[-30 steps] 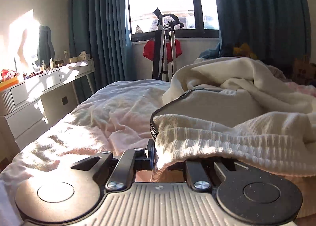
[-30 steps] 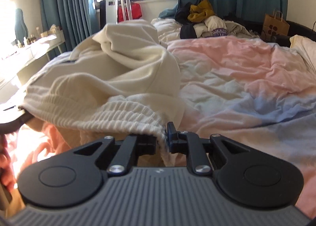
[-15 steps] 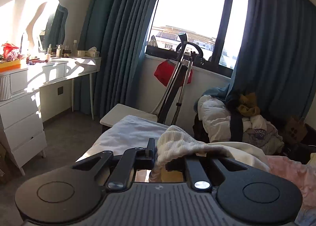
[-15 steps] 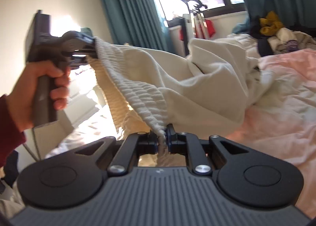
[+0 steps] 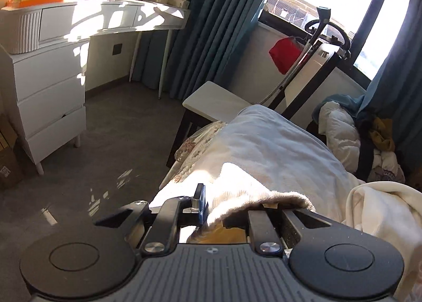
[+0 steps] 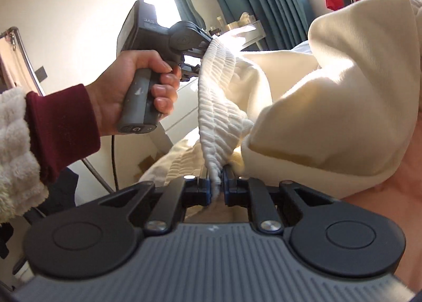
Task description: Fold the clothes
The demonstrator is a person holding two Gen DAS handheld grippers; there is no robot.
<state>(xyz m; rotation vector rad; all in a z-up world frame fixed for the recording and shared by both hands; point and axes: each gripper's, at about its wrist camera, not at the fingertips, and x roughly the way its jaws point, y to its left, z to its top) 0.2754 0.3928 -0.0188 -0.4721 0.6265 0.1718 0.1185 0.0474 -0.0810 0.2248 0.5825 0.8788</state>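
Observation:
A cream sweatshirt (image 6: 329,107) with a ribbed hem (image 6: 221,107) hangs lifted above the bed. My right gripper (image 6: 217,191) is shut on one end of the hem. My left gripper (image 5: 211,207) is shut on the other end of the hem (image 5: 248,196), which drapes over its right finger. In the right wrist view the left gripper (image 6: 195,57) is held high at the left by a hand, with the hem stretched between the two grippers. The rest of the sweatshirt (image 5: 382,212) sags toward the bed.
The bed (image 5: 277,149) with a pale sheet lies below. A white dresser (image 5: 47,91) and vanity desk stand at the left over grey floor. A garment steamer (image 5: 316,46) and a clothes pile (image 5: 374,144) sit by the curtained window.
Both grippers have risen with the hem. The left gripper tilted down toward the floor and bed edge. The hem is stretched steeper between the grippers.

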